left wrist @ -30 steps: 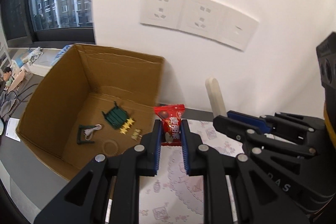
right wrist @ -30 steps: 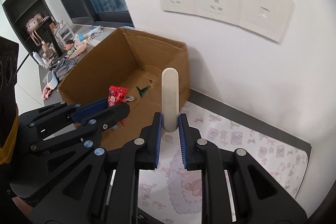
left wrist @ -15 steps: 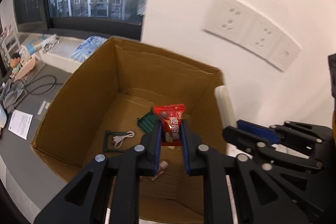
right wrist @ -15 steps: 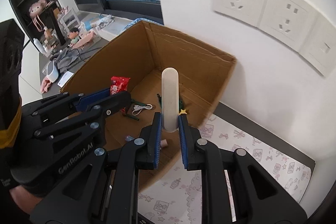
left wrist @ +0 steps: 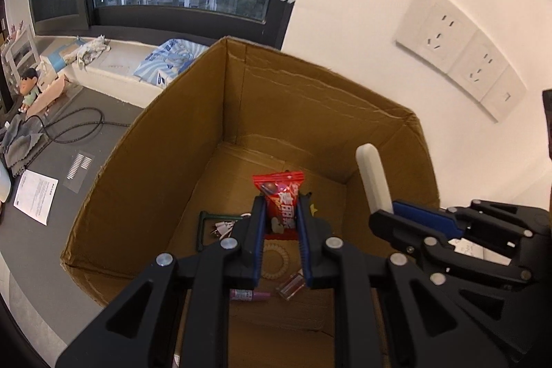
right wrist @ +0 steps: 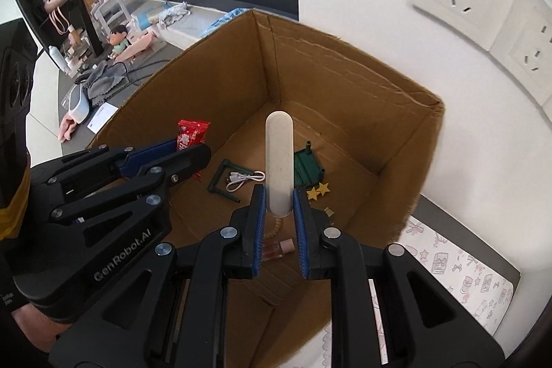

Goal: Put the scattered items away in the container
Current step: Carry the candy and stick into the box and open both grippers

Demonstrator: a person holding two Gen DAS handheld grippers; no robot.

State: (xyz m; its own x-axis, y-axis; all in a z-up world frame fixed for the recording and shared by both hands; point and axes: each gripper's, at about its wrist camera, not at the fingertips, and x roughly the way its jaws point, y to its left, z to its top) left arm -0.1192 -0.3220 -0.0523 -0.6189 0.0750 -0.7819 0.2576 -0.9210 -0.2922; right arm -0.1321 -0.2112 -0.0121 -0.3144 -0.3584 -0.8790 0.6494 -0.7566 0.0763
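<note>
Cardboard box, open-topped with tall brown walls, fills the middle of both wrist views and stands on a dark counter against a white wall. In the left wrist view, the left gripper hangs above the box's open mouth, its jaws pinching a red snack packet upright, well inside the box's rim, with free room to the wall at 9 o'clock and to the far wall at 12 o'clock. The right gripper sits at 3 o'clock of the left one, close beside it but apart, its jaws pressed onto the lower end of a pale rounded stick that stands upright over the box interior, inside the wall at 3 o'clock. On the box floor lie a dark green frame, a coiled white cable, a green ribbed piece, two yellow stars, a beige coil ring, a pink tube and a small clear bottle, leaving bare cardboard at the near edge. Outside the box at 4 o'clock in the right wrist view, a patterned white mat covers the counter.
</note>
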